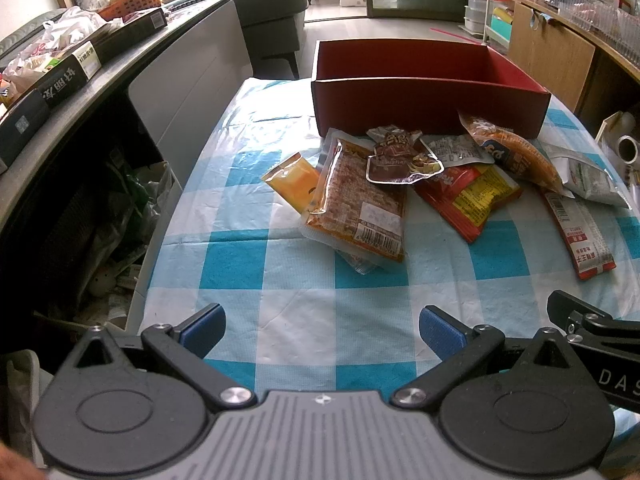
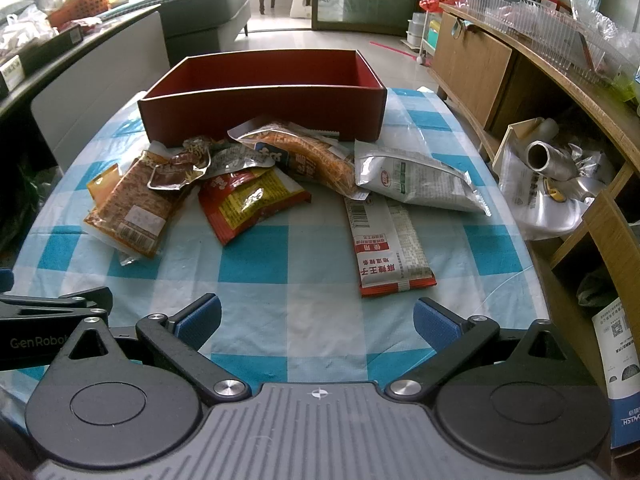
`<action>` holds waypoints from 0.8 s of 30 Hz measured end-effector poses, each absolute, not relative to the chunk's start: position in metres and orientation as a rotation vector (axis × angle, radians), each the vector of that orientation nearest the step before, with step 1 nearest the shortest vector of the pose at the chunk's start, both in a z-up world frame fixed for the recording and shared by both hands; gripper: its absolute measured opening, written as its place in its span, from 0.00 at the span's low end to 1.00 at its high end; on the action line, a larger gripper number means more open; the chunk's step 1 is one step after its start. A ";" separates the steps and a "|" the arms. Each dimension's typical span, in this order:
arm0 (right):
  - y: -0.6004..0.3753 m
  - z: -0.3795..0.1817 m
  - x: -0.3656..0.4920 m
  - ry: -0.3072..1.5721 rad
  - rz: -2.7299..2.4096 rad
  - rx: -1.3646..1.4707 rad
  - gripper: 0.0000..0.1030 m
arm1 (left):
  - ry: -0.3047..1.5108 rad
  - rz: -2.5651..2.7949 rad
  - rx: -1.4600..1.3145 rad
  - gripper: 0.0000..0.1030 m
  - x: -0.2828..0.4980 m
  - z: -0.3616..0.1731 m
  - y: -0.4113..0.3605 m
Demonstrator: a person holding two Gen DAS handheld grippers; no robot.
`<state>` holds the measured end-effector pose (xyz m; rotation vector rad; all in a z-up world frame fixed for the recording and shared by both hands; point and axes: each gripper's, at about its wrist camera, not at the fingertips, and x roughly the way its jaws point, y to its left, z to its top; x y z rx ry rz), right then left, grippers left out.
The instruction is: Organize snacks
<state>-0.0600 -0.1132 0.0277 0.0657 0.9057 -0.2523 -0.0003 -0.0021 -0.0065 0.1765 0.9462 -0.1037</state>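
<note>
While both tools hover low over the checked tablecloth point(image 2: 256, 256), the left gripper point(image 1: 320, 330) and the right gripper point(image 2: 316, 320) are spread wide, gripping nothing. Snack packets point(image 2: 248, 196) lie heaped mid-table, just in front of the red box point(image 2: 264, 112), a long white-and-red packet point(image 2: 390, 248) nearest the right gripper.

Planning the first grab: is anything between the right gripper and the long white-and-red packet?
Nothing visible. The right gripper is open over bare checked tablecloth, and the long white-and-red packet lies flat just ahead. Only its far end is tucked under the silver bag.
</note>
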 end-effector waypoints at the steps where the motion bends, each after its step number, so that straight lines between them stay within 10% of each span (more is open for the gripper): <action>1: -0.113 0.028 -0.060 0.905 -0.252 0.066 1.00 | 0.946 -0.104 0.177 0.96 0.000 -0.007 -0.002; 24: -0.127 0.030 -0.061 0.892 -0.259 0.095 1.00 | 0.958 -0.101 0.120 0.96 0.008 -0.009 0.011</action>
